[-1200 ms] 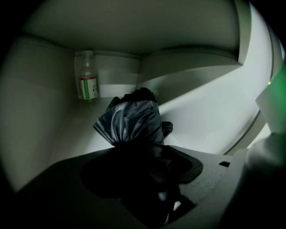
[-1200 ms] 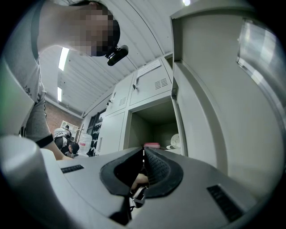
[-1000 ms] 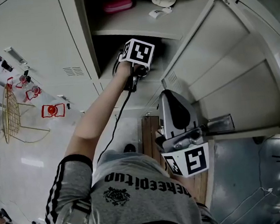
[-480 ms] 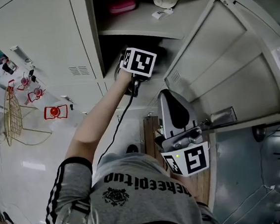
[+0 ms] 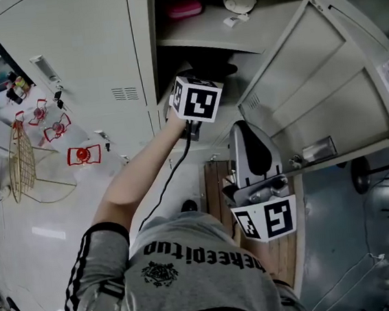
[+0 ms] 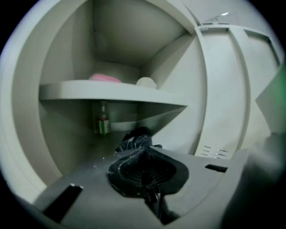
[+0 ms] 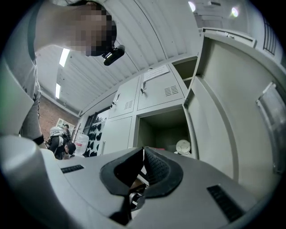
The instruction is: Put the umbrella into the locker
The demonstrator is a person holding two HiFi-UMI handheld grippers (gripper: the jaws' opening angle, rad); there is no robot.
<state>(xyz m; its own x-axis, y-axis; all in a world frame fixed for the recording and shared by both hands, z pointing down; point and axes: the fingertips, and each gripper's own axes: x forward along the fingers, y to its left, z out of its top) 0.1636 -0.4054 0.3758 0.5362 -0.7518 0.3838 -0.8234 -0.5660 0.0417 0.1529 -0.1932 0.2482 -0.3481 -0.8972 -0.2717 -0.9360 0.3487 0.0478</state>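
Observation:
The dark folded umbrella lies in the lower compartment of the open locker, under the shelf; in the head view the umbrella shows just past the left marker cube. My left gripper is in front of that compartment, a short way from the umbrella. Its jaws have just been closing and stand shut with nothing between them. My right gripper is lower, beside the locker door, pointing up at the locker; in its own view my right gripper has its pads together and nothing in them.
On the upper shelf sit a pink thing and a round white thing. A small bottle stands at the back of the lower compartment. Closed lockers are to the left. A gold wire frame and a red item are on the floor.
The left gripper has drawn back out of the lower compartment towards the person, and the umbrella stays inside. The right gripper has shifted slightly.

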